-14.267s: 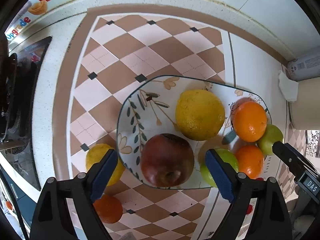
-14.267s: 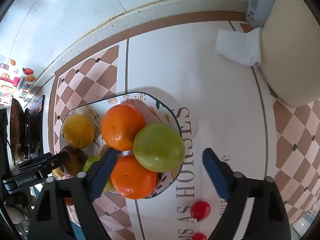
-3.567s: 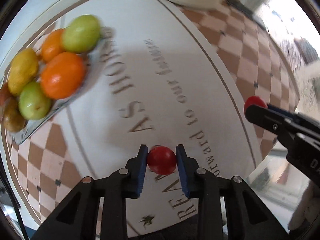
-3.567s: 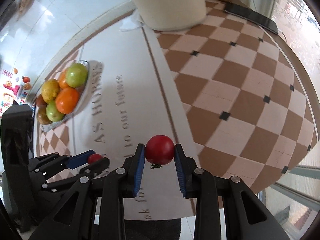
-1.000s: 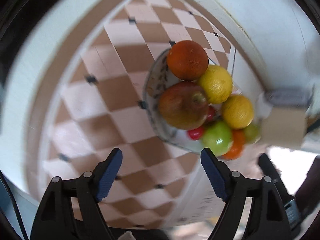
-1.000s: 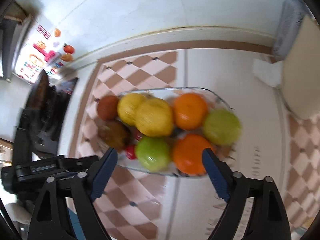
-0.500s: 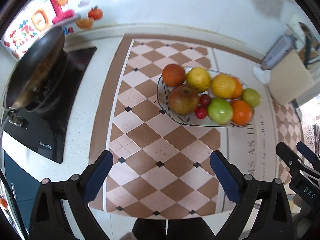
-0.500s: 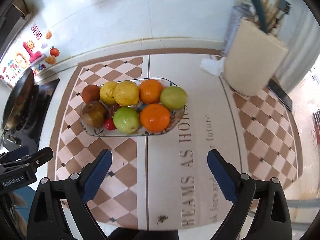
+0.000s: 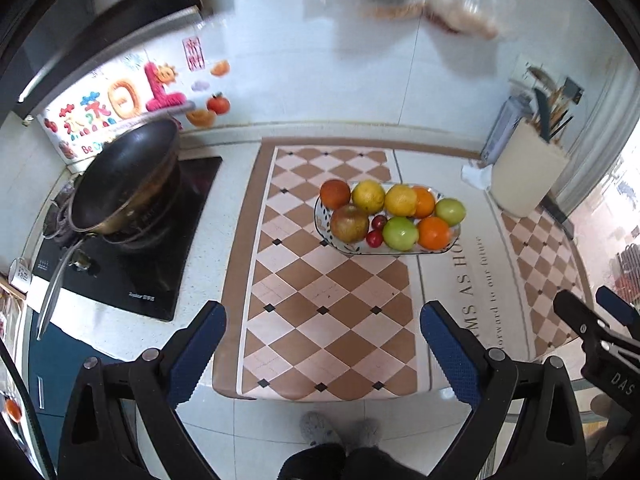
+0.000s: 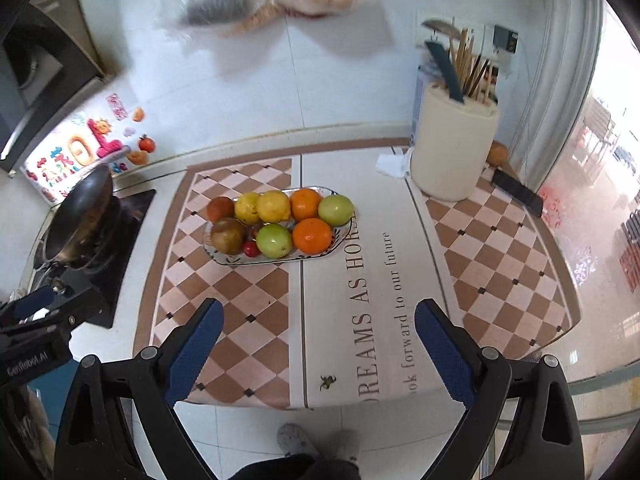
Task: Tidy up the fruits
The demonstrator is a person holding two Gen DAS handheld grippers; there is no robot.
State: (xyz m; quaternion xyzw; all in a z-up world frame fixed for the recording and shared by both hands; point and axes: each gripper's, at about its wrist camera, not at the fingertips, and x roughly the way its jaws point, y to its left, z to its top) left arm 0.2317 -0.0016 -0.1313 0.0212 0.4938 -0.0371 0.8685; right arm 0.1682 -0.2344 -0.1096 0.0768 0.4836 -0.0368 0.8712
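Note:
A patterned oval plate (image 9: 322, 227) (image 10: 328, 249) sits on the checkered mat and holds oranges, lemons, green fruits, a brown pomegranate (image 9: 349, 223) and two small red tomatoes (image 9: 375, 238) (image 10: 251, 248). My left gripper (image 9: 323, 346) is open and empty, held back over the counter's front edge, well short of the plate. My right gripper (image 10: 318, 344) is open and empty too, at the same distance. The right gripper shows in the left wrist view (image 9: 600, 320); the left gripper shows in the right wrist view (image 10: 44, 308).
A black wok (image 9: 124, 178) stands on the stove at left. A cream utensil holder (image 10: 454, 152) with chopsticks stands at back right, a white tissue (image 10: 390, 166) beside it and a phone (image 10: 516, 193) behind. The floor and the person's slippers (image 9: 320, 430) show below the counter edge.
Both grippers have pulled further back and up from the plate, so it looks smaller and the counter's front edge and floor have come into view. Both stay open and empty.

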